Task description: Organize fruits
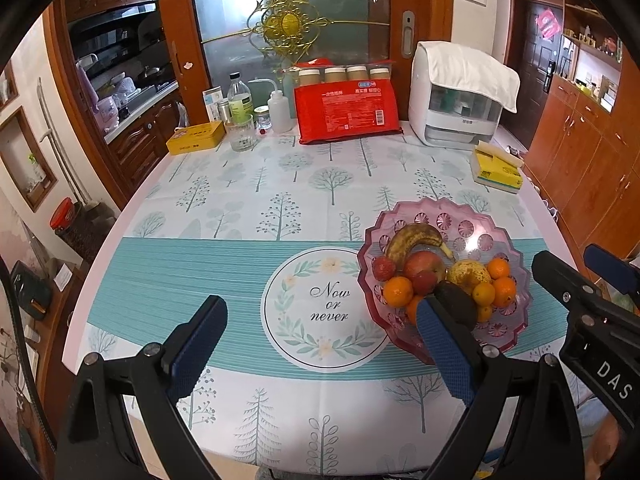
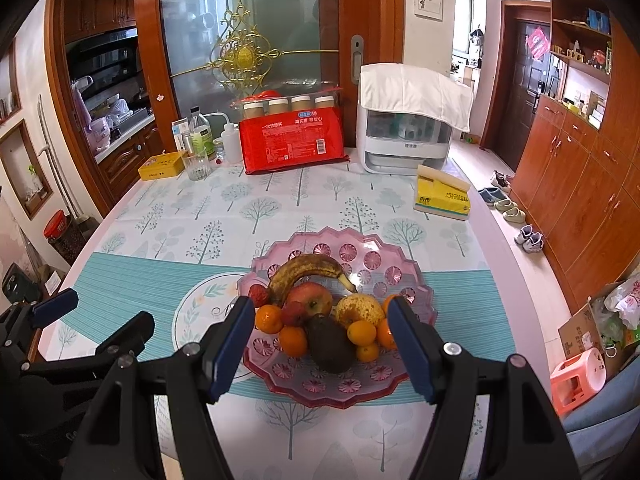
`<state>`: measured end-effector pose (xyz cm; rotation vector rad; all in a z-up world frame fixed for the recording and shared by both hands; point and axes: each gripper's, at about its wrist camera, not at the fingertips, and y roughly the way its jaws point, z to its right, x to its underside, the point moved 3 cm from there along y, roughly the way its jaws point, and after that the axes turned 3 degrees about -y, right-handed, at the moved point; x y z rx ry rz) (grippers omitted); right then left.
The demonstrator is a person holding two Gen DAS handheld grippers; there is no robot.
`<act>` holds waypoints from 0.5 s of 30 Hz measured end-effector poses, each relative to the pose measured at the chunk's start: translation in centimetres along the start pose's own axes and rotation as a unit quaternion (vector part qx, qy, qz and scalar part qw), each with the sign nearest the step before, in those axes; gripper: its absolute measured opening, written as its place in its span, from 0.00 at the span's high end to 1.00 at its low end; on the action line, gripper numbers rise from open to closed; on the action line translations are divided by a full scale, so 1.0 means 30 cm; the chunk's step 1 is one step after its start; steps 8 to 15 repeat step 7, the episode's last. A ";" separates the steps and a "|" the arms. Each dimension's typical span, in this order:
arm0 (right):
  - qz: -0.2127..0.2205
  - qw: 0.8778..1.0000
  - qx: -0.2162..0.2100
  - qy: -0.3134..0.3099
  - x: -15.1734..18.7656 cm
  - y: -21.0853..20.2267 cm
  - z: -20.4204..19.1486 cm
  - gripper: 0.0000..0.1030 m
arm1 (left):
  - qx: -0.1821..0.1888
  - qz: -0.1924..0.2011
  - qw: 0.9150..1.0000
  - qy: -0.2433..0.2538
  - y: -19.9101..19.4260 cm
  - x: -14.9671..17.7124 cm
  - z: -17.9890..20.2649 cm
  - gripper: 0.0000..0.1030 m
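Both claws wide open, empty. Right gripper straddles avocado at plate 6 o'clock; closing probably nudges mandarins rolling.

The right tool, jaws apart, hovers over the fruit-filled pink plate.

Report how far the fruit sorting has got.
Done: the banana, apple, avocado and oranges all sit in the pink dish. In hand: nothing; left gripper and right gripper are open. Left: no loose fruit is visible on the table.
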<state>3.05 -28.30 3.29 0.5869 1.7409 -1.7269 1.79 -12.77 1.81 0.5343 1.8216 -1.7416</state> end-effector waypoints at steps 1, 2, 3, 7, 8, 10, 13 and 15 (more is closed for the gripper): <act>-0.001 1.000 0.001 0.001 0.002 0.000 0.002 0.32 | 0.000 -0.001 1.000 -0.003 0.001 0.001 -0.006 0.08; -0.001 1.000 0.001 0.003 0.004 0.001 0.003 0.32 | 0.000 -0.002 1.000 -0.004 0.001 0.002 -0.010 0.08; -0.002 1.000 0.002 0.004 0.009 0.001 0.004 0.32 | 0.000 -0.003 1.000 -0.005 0.001 0.003 -0.015 0.08; -0.004 1.000 0.005 0.005 0.021 -0.002 0.004 0.32 | 0.000 -0.007 1.000 -0.007 0.002 0.004 -0.022 0.08; -0.004 1.000 0.005 0.005 0.021 -0.002 0.004 0.32 | 0.000 -0.007 1.000 -0.007 0.002 0.004 -0.022 0.08; -0.004 1.000 0.005 0.005 0.021 -0.002 0.004 0.32 | 0.000 -0.007 1.000 -0.007 0.002 0.004 -0.022 0.08; -0.004 1.000 0.005 0.005 0.021 -0.002 0.004 0.32 | 0.000 -0.007 1.000 -0.007 0.002 0.004 -0.022 0.08; -0.004 1.000 0.005 0.005 0.021 -0.002 0.004 0.32 | 0.000 -0.007 1.000 -0.007 0.002 0.004 -0.022 0.08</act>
